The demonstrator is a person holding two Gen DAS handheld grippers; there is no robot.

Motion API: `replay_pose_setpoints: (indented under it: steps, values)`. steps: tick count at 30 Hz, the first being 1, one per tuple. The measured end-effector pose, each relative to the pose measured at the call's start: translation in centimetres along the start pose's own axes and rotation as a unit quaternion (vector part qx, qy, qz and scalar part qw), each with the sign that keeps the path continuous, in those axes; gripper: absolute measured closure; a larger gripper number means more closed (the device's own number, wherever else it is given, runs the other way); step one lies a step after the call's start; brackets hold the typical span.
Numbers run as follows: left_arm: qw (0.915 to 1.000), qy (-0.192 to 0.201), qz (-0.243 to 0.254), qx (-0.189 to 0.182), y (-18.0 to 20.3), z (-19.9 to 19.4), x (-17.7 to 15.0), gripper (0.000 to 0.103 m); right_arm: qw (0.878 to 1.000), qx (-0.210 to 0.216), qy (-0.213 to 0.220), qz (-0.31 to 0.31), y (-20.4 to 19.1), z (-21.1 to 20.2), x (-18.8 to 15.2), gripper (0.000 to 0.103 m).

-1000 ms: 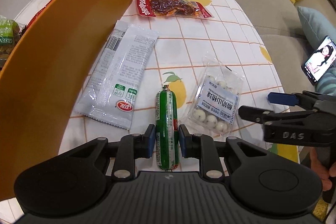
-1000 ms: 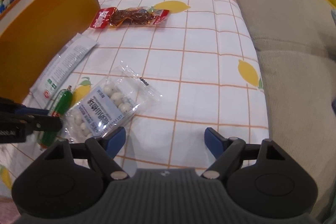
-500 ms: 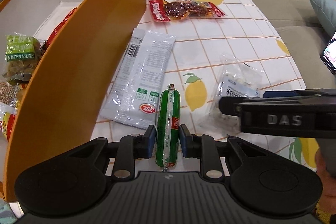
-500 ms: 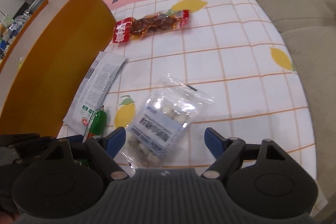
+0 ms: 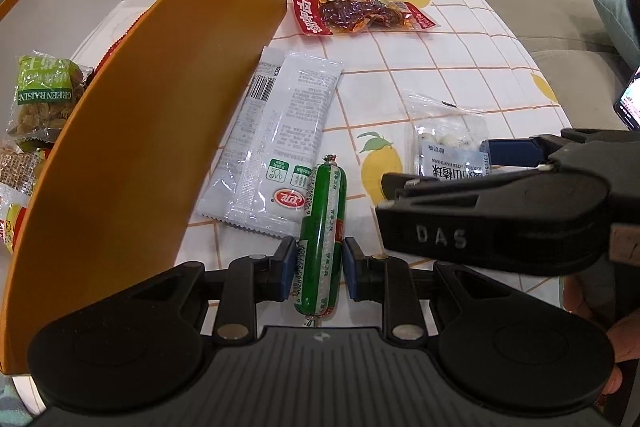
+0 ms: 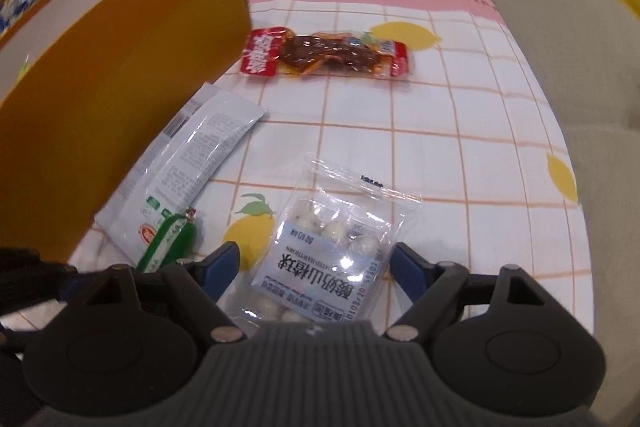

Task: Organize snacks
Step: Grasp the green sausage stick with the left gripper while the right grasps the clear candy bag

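Observation:
My left gripper (image 5: 318, 267) is shut on a green sausage (image 5: 324, 211), gripping its near half; the far end points at the white sachet (image 5: 284, 135). The sausage (image 6: 172, 239) also shows low at the left of the right wrist view. My right gripper (image 6: 314, 265) is open, with one finger on each side of a clear bag of white balls (image 6: 332, 259) on the tablecloth; the pads stand clear of it. In the left wrist view, that bag (image 5: 444, 143) is partly hidden behind the right gripper (image 5: 436, 167).
An orange box (image 5: 140, 131) with white inside stands at the left, holding a green raisin bag (image 5: 44, 99) and other packets. A red meat-snack packet (image 6: 324, 55) lies farther back on the lemon tablecloth (image 6: 440, 147). A grey sofa (image 6: 580, 67) borders the right edge.
My right gripper has moved left until the bag of white balls lies between its fingers. The left gripper has tilted, keeping the sausage, and more of the box's inside shows.

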State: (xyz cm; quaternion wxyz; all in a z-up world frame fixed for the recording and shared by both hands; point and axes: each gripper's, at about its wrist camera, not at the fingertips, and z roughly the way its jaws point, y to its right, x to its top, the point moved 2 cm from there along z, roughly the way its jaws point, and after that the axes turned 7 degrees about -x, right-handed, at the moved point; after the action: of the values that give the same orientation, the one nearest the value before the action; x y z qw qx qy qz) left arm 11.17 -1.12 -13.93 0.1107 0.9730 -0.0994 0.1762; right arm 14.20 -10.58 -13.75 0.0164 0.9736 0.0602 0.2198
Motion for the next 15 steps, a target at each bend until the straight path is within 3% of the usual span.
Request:
replay_pose_setpoints:
  steps: [6,12,15]
  values:
    - [1.0,-0.004,0.0,-0.003,0.1,0.0,-0.1,0.068,1.0,-0.006,-0.006,-0.021,1.1,-0.1,-0.5,0.026]
    - [0.9992,-0.005,-0.036,-0.017,-0.5,0.1,0.2,0.063,1.0,-0.011,-0.019,-0.013,3.7,-0.5,-1.7,0.026]
    - [0.9993,-0.004,-0.034,-0.015,-0.5,0.1,0.2,0.062,0.999,-0.018,-0.028,0.002,4.7,-0.5,-2.1,0.021]
